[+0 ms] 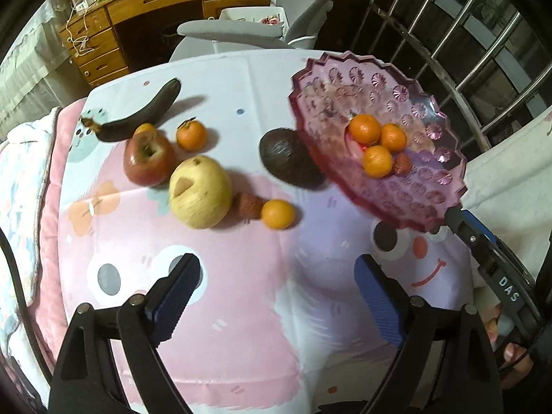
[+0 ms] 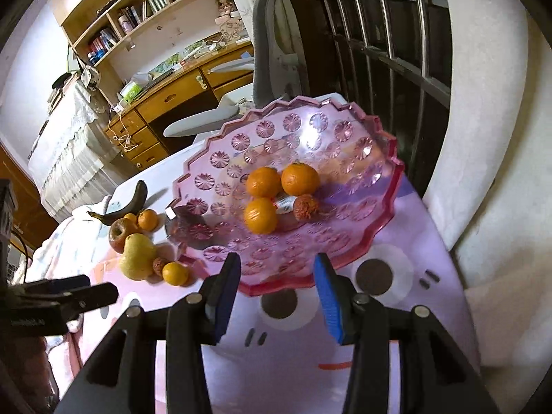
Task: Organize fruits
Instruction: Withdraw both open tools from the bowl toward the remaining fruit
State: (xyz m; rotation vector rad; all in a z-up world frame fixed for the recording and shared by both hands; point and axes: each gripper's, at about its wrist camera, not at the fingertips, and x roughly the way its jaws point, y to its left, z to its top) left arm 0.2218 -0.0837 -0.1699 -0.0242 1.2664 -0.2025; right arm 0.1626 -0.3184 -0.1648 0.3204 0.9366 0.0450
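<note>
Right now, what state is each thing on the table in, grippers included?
Pink dish: tilted, holding three oranges and a lychee.
Banana: blackened, on the cloth.
Yellow apple: on the cloth.
Left gripper: open, empty.
Right gripper: open, empty, at the dish rim.

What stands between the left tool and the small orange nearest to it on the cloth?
Nothing visible. Only bare tablecloth lies between the open left tool and the small orange; a lychee sits beside it, touching or nearly so.

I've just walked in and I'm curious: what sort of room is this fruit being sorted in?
Most likely a bedroom or study in someone's home. There is a wooden desk with drawers, bookshelves packed with books above it, and a grey office chair behind the cartoon-print tablecloth.
</note>
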